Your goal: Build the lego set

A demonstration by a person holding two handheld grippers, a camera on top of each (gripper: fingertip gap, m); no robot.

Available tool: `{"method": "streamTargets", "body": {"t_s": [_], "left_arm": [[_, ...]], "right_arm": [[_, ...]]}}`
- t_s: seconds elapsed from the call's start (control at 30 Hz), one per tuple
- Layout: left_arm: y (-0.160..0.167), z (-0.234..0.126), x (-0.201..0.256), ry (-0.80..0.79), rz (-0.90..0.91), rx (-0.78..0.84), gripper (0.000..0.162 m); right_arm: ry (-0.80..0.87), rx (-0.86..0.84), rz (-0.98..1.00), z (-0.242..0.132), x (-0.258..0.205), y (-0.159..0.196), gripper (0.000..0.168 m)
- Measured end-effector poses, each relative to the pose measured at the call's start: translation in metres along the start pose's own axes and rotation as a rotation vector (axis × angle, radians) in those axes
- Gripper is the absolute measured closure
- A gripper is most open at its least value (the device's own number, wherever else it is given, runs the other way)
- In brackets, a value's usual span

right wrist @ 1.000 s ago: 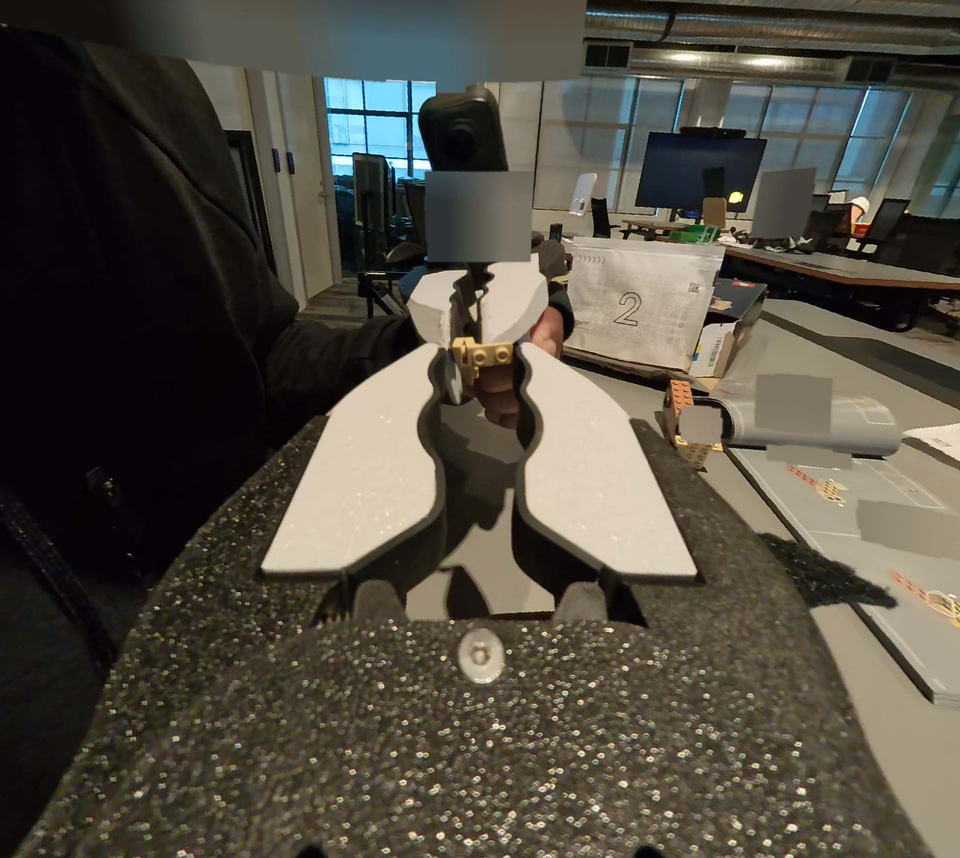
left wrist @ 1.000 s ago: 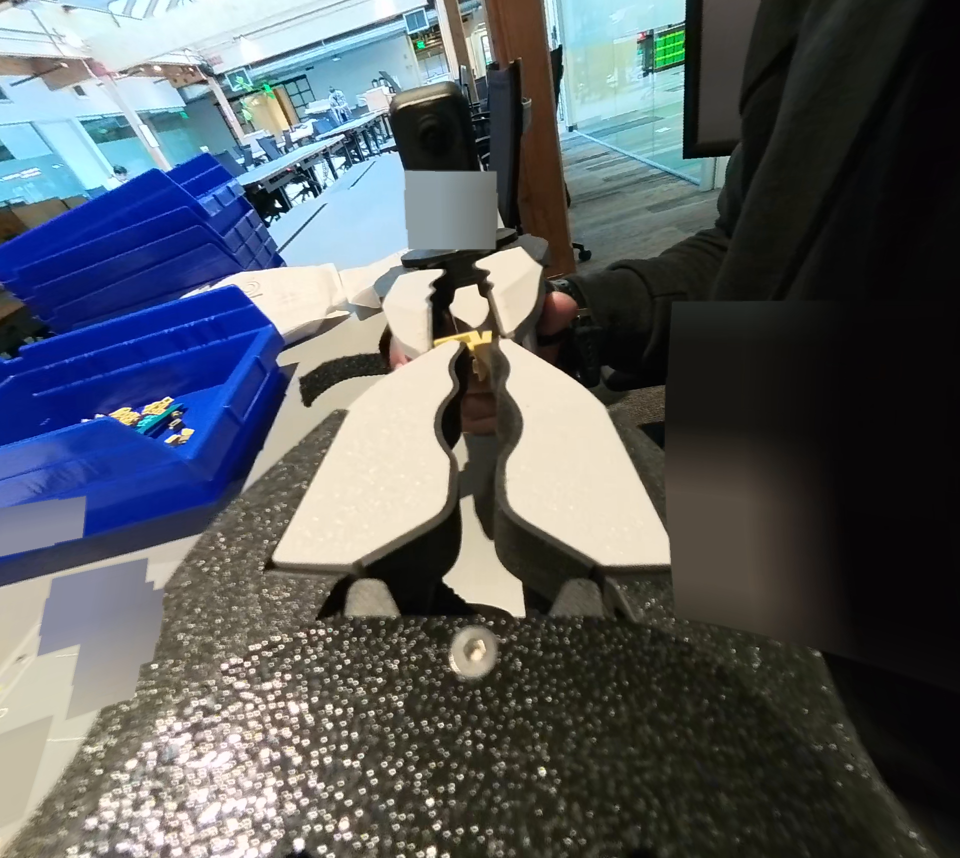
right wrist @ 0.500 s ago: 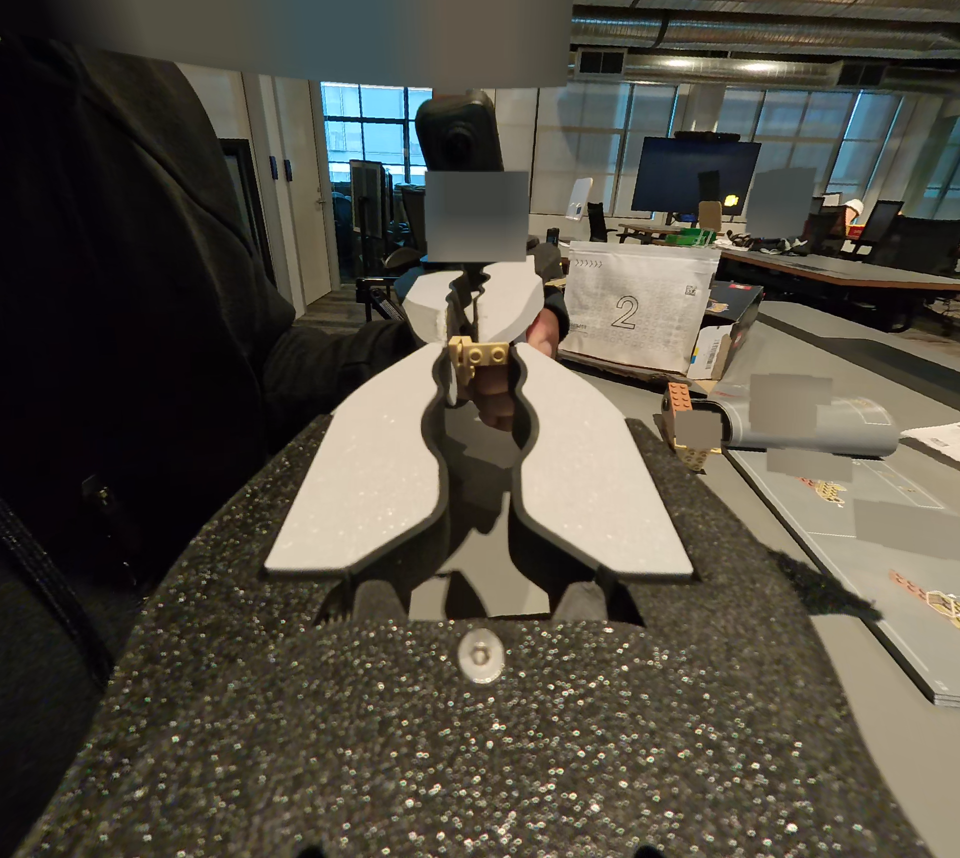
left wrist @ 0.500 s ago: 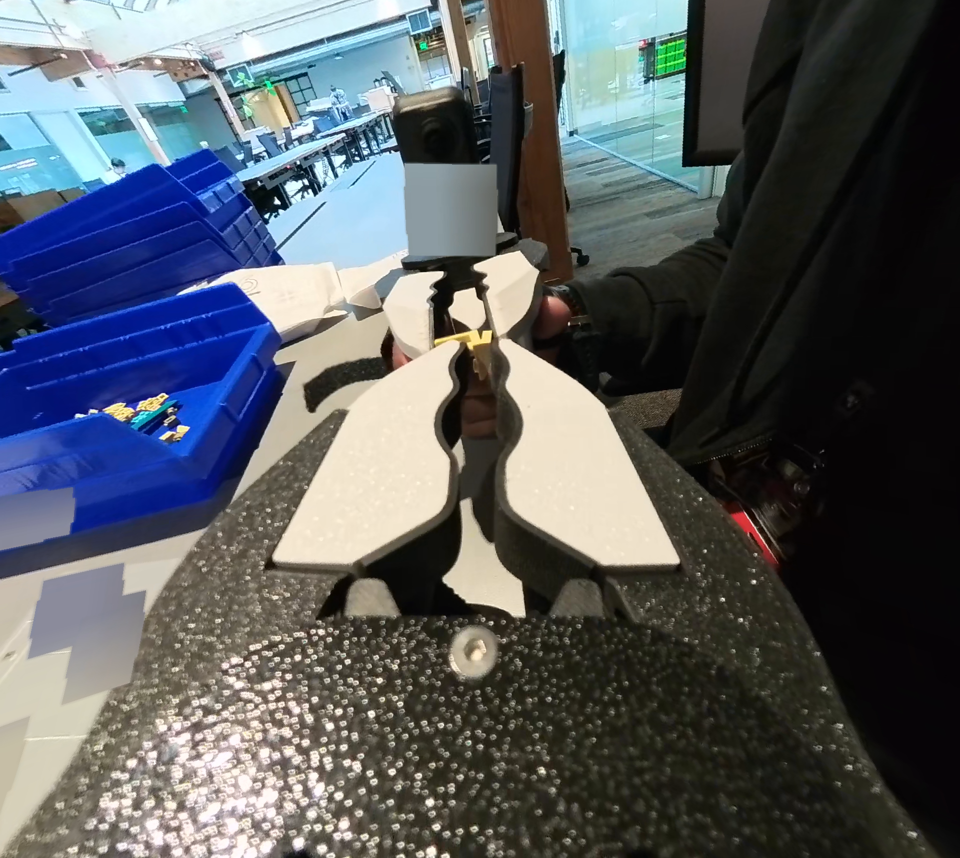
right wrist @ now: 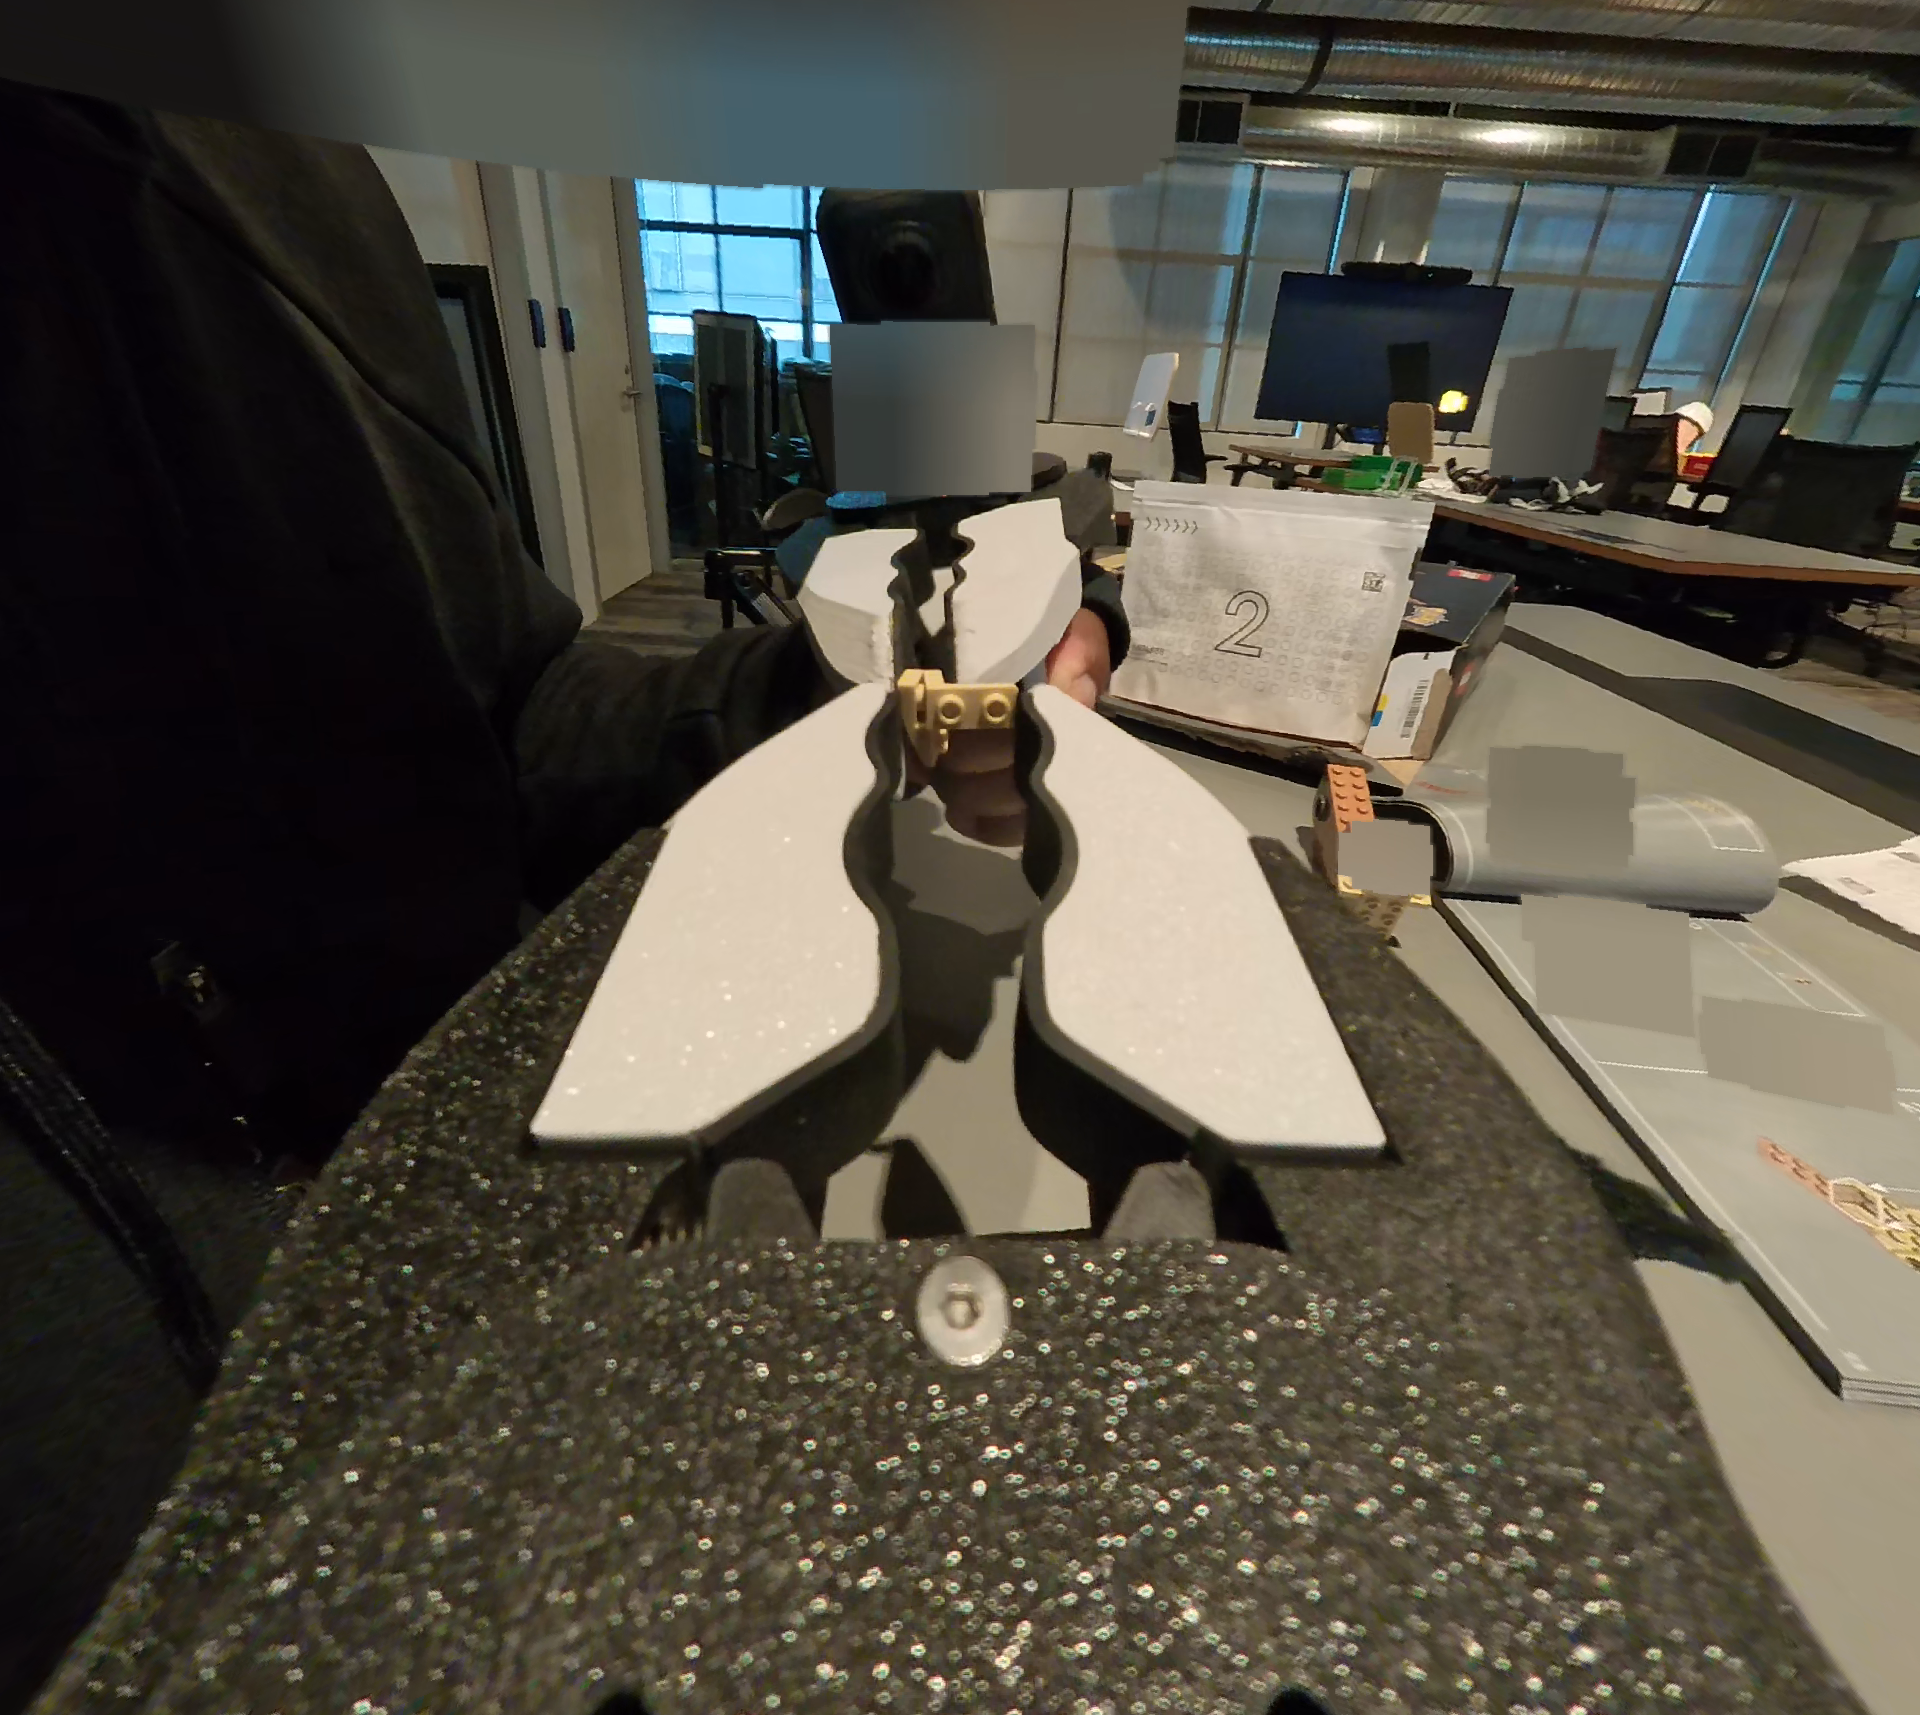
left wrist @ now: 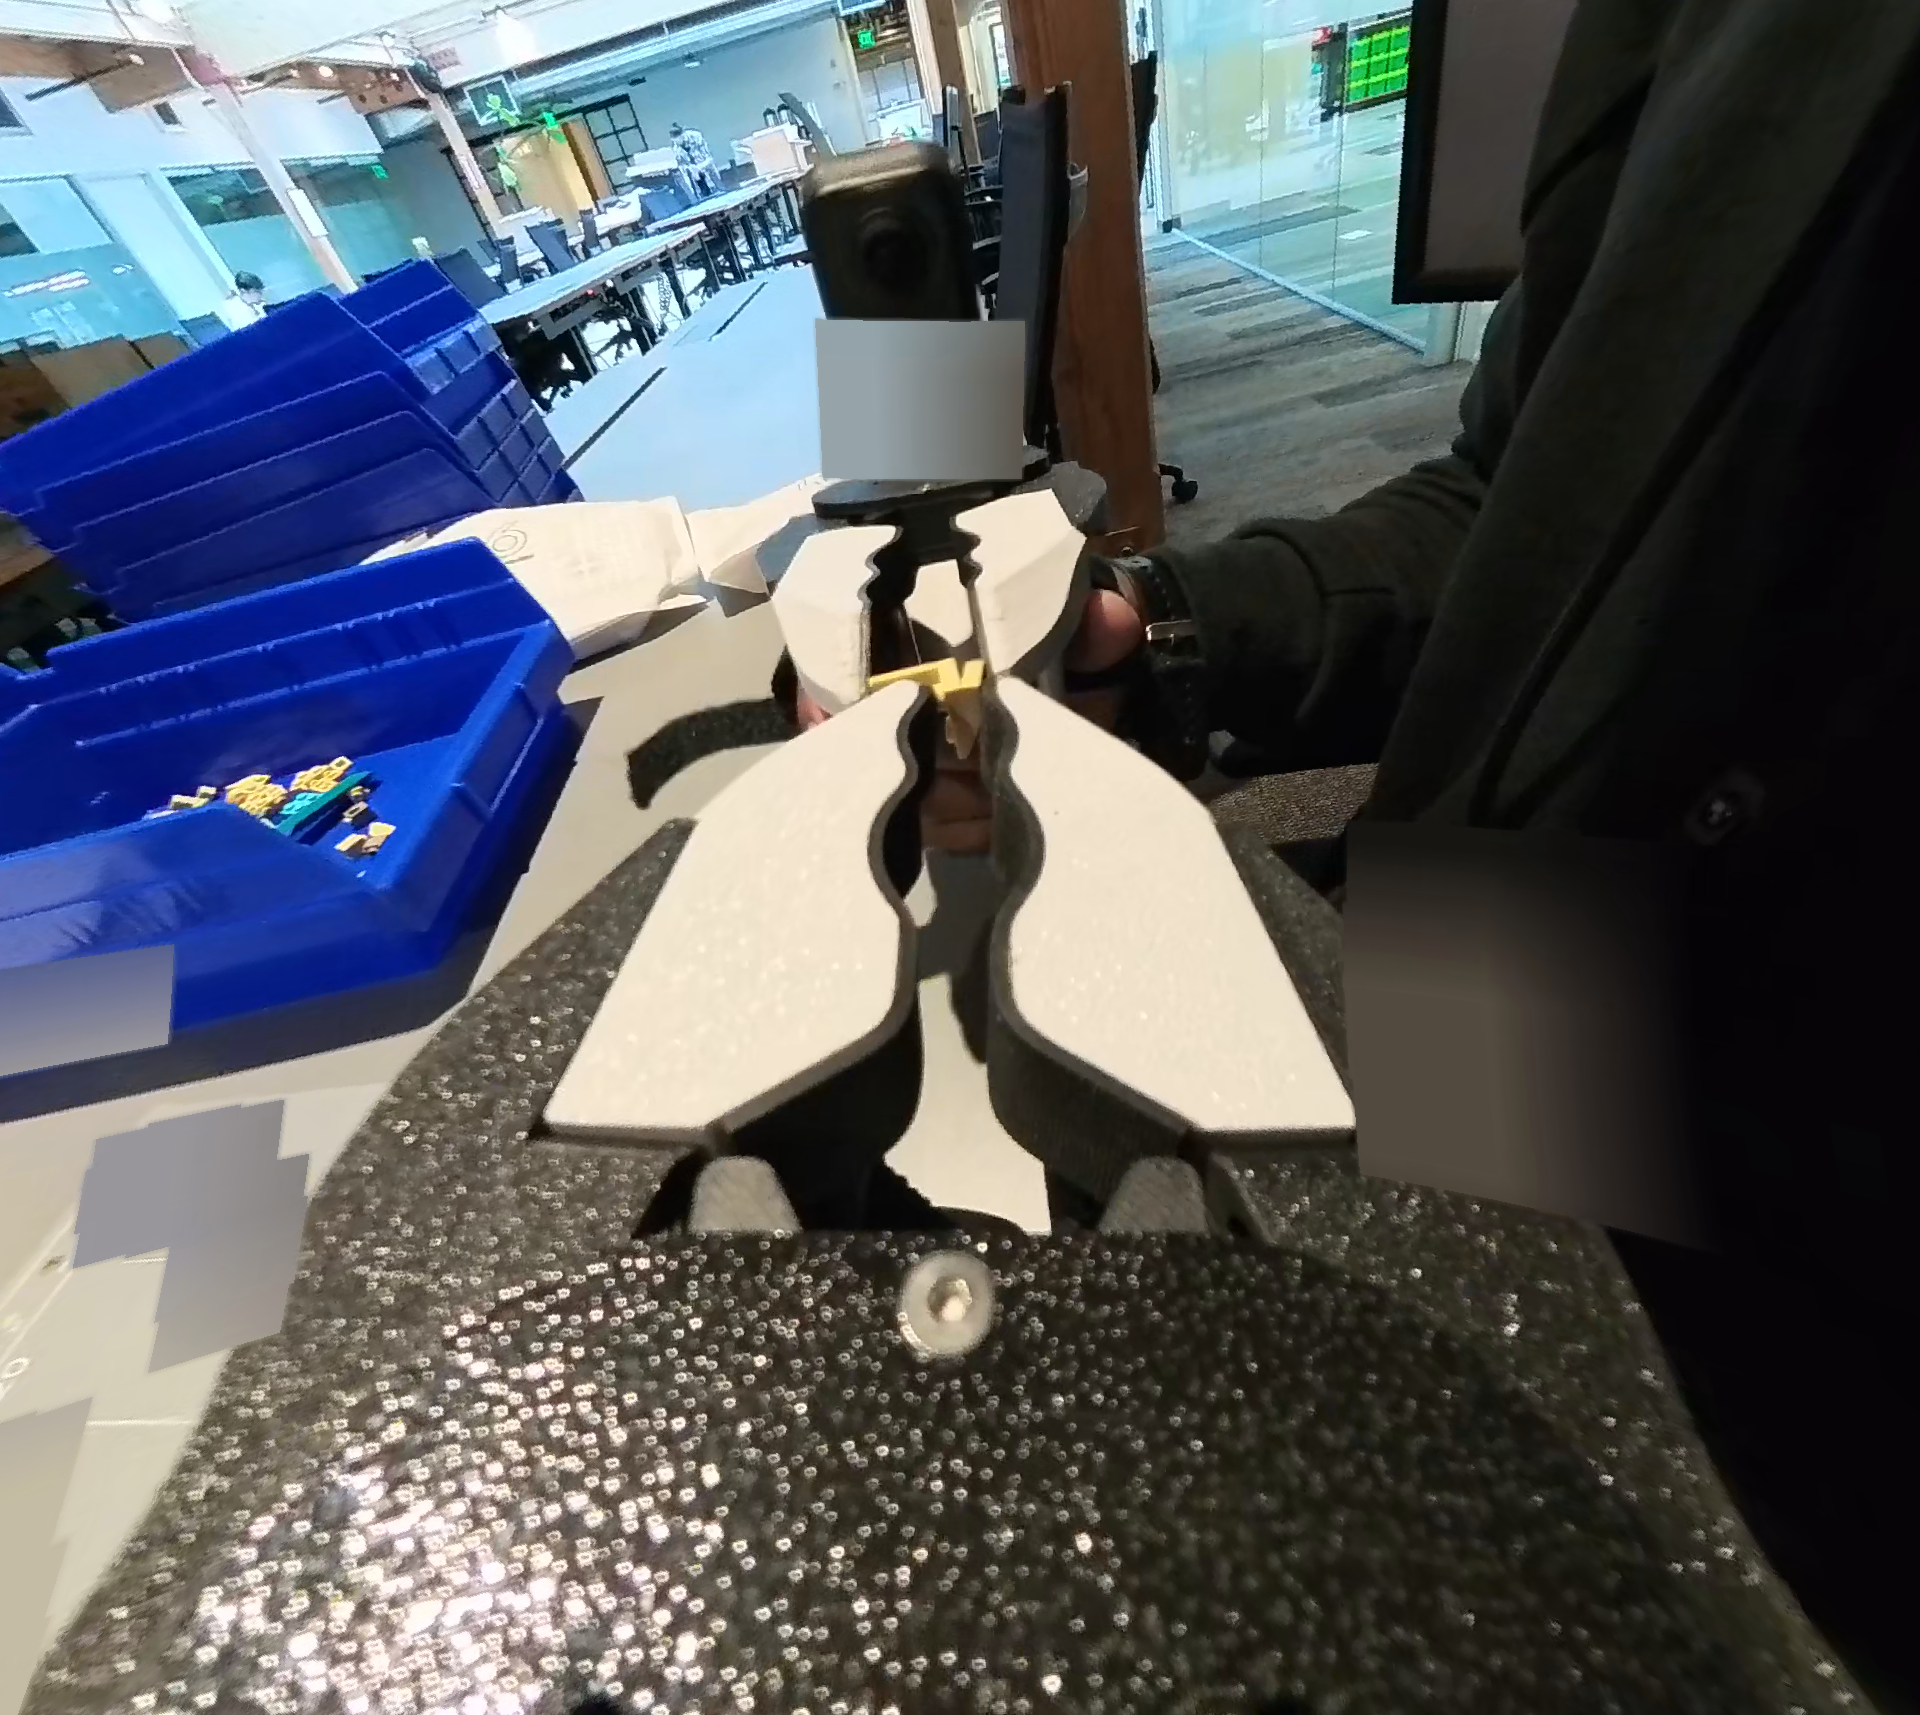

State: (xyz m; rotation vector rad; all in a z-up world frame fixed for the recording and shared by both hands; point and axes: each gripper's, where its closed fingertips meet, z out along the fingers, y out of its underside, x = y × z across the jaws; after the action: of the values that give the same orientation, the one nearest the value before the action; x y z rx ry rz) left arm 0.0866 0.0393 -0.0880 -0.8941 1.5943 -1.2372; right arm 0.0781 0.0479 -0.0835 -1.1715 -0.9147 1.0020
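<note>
Tan lego piece (right wrist: pixel 961 713) unmoved, both tongs still clamped

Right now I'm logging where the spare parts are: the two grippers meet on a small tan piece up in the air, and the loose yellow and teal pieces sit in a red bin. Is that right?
Not quite: the bin is blue, not red, as the left wrist view shows. The rest stands: the left gripper and right gripper meet on the small tan piece in the air, and the loose yellow and teal pieces sit in that bin.
</note>
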Motion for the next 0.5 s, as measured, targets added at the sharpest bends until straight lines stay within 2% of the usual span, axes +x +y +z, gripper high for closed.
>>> {"method": "streamTargets", "body": {"t_s": [0.5], "left_arm": [[-0.0046,0.0008,0.0043,0.055,-0.087,0.077,0.154]], "right_arm": [[-0.04,0.04,0.047,-0.0001,-0.0046,-0.0036,0.148]]}}
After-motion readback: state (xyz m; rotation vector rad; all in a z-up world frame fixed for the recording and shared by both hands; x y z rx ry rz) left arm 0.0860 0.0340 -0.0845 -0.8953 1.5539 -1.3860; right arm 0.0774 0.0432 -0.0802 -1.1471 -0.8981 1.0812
